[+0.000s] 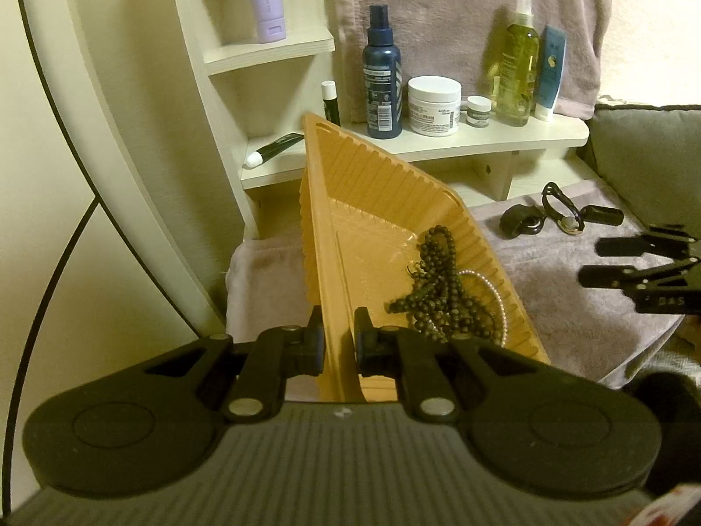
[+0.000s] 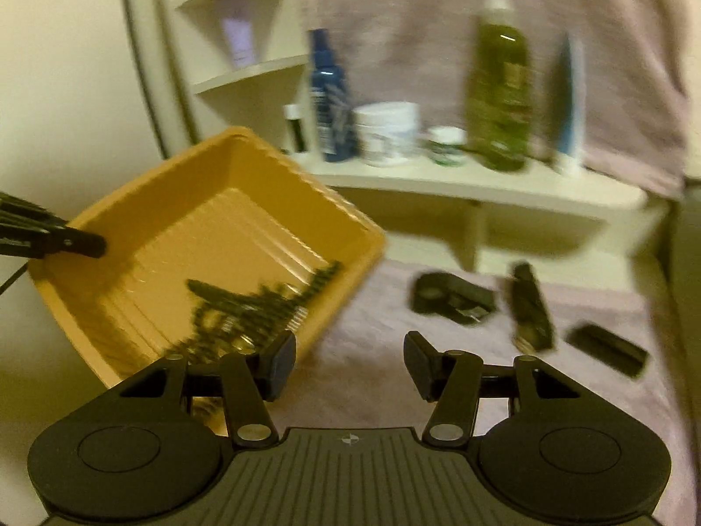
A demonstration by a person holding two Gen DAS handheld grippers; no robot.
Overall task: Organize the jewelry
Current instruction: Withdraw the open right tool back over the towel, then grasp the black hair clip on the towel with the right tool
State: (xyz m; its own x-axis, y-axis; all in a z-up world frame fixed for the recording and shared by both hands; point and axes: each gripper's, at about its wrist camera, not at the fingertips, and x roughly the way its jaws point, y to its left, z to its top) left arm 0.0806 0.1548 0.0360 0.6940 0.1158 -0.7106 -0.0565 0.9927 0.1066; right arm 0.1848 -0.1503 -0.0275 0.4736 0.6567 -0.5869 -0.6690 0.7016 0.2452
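An orange plastic tray (image 1: 377, 162) stands tilted on a mauve towel (image 1: 569, 307), its left side raised. My left gripper (image 1: 339, 337) is shut on the tray's near wall. A dark bead necklace (image 1: 438, 293) and a pearl strand (image 1: 490, 289) lie in the tray's low corner. On the towel to the right lie a black band (image 1: 521, 219), a dark-strapped watch (image 1: 565, 210) and a small black bar (image 1: 604, 215). My right gripper (image 2: 350, 364) hovers open over the towel beside the tray (image 2: 175, 201), with nothing between its fingers. The right wrist view is blurred.
A cream shelf (image 1: 482, 140) behind the tray carries a blue bottle (image 1: 383, 74), a white jar (image 1: 433, 105), a small jar (image 1: 478, 110), a yellow spray bottle (image 1: 517, 65) and a blue tube (image 1: 550, 74). A grey cushion (image 1: 648, 153) borders the towel at right.
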